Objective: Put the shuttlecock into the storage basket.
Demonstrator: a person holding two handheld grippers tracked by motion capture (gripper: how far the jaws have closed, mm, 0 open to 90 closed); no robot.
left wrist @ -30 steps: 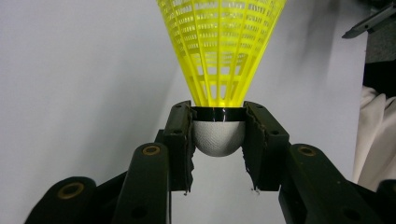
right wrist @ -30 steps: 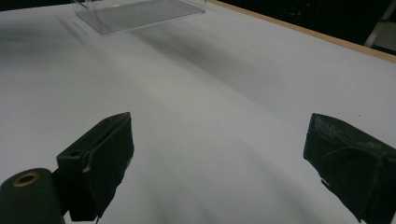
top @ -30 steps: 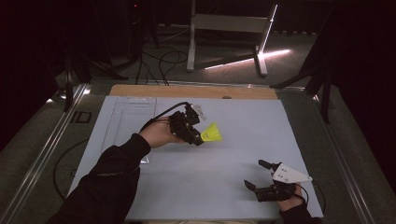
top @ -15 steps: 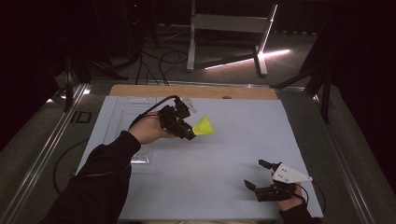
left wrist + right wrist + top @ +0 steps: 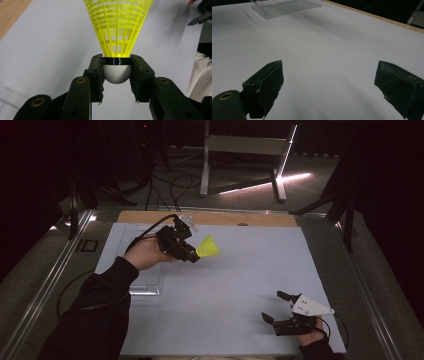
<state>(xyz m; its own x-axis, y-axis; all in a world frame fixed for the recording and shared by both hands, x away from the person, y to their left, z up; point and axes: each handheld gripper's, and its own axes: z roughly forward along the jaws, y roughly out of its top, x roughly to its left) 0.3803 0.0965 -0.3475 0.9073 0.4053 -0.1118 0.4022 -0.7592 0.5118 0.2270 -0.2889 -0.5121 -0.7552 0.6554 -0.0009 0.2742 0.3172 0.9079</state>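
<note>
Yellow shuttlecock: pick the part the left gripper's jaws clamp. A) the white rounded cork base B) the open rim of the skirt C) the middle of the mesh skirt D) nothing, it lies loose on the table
A: the left gripper pinches the shuttlecock at its white rounded base, yellow skirt pointing away.

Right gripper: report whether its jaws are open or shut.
Open. The right gripper has its two black jaws spread wide with bare white table between them; nothing is held.
</note>
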